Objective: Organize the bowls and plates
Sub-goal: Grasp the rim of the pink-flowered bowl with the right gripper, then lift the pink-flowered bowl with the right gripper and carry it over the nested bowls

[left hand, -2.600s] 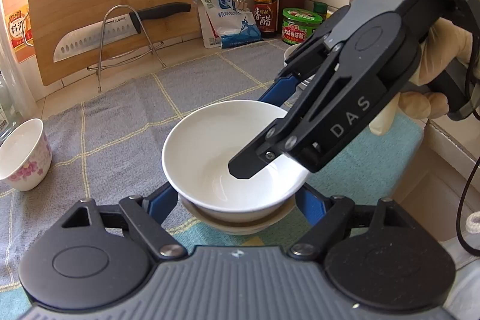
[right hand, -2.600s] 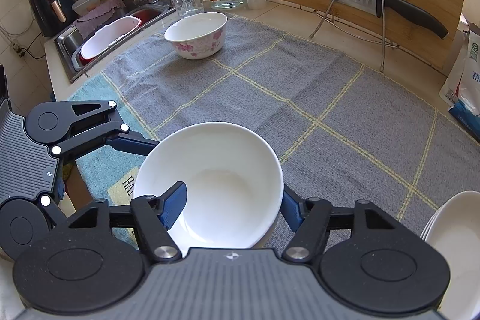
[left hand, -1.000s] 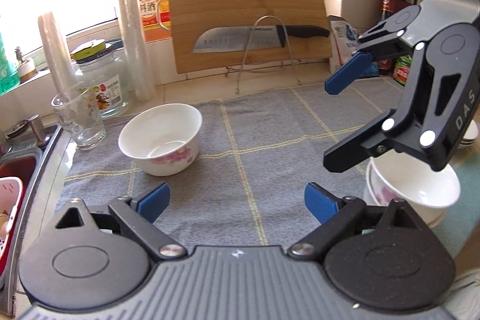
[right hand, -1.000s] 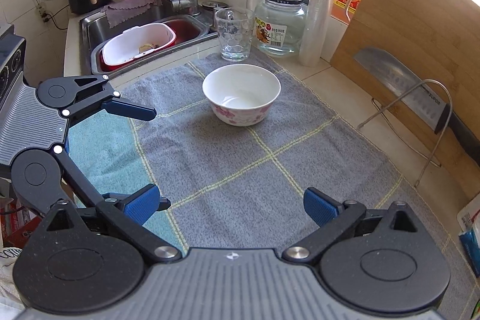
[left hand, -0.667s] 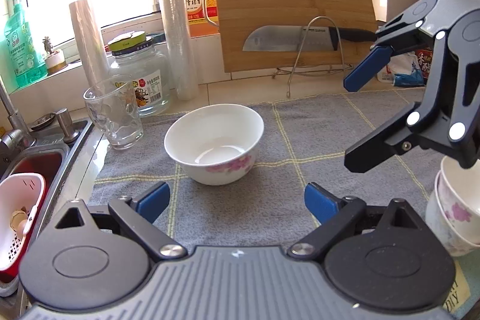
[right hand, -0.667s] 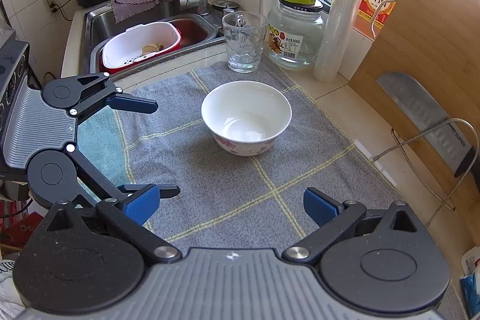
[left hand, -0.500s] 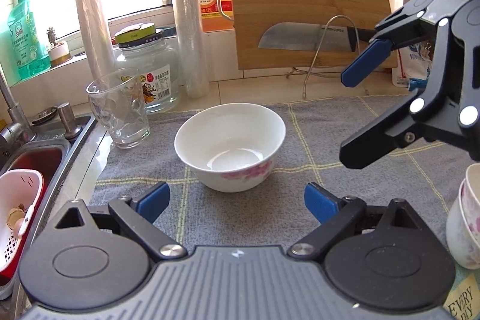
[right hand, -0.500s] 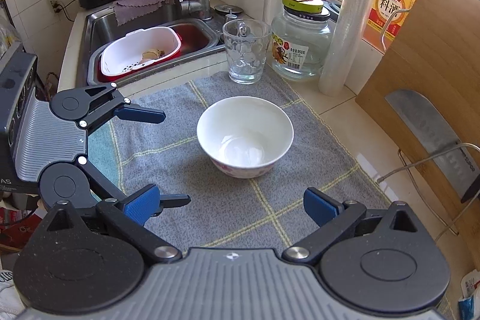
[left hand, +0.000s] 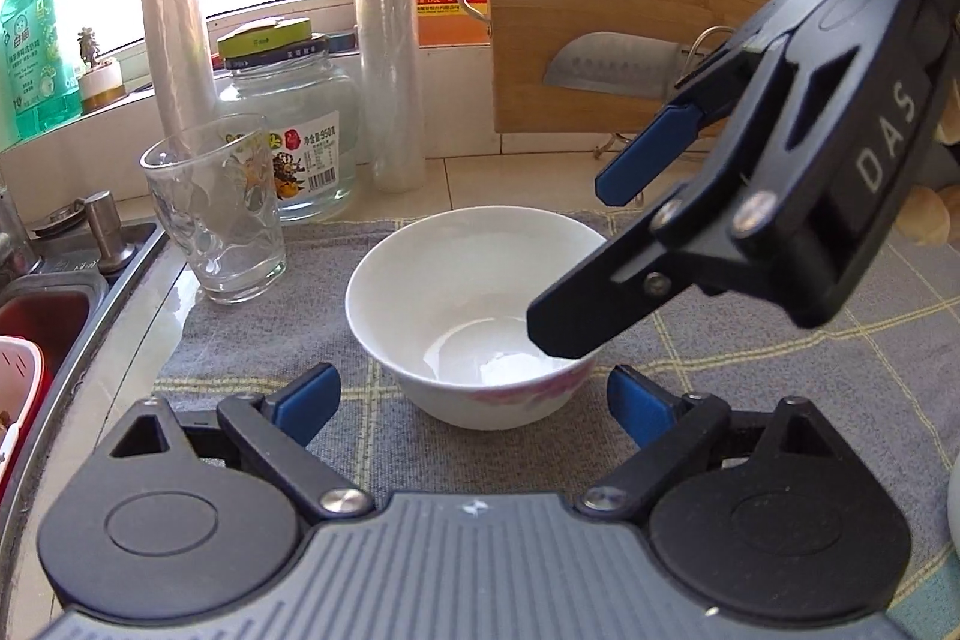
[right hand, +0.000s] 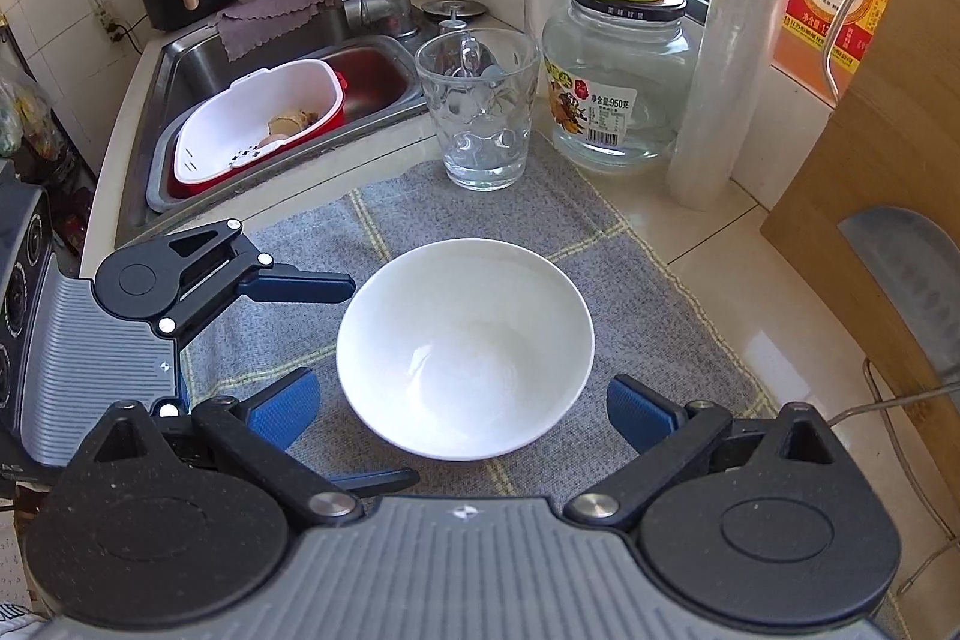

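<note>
- A white bowl (right hand: 465, 349) with a pink flower pattern on its outer wall sits upright and alone on the grey checked towel (right hand: 630, 280) spread over a kitchen counter, just in front of a drinking glass (right hand: 477, 106) and a large lidded jar (right hand: 618, 70), with the sink (right hand: 198, 58) off to one side.
- The right gripper (right hand: 465, 415) hangs above the bowl's near rim, pointing steeply down, its blue pads spread wider than the bowl and touching nothing.
- The left gripper (left hand: 474, 400) comes in low from the other side, its jaws having just eased slightly inward yet wide apart and empty, the bowl directly ahead between its fingers (left hand: 306, 394).
- The bowl is round, so no long axis governs the grasp; what matters is that it lies straight ahead of both tools, and the right one appears the nearer, one finger seemingly reaching over the rim.
- The left wrist view alone shows the right gripper (left hand: 600, 268) from the side, its lower finger overlapping the bowl's (left hand: 474, 316) far rim, though whether it touches cannot be told; it also shows the floral band.
- The right wrist view alone gives the bowl's full empty interior, the open towel around it, and the left gripper (right hand: 324, 340) standing just beside the bowl, apart from its rim.
</note>
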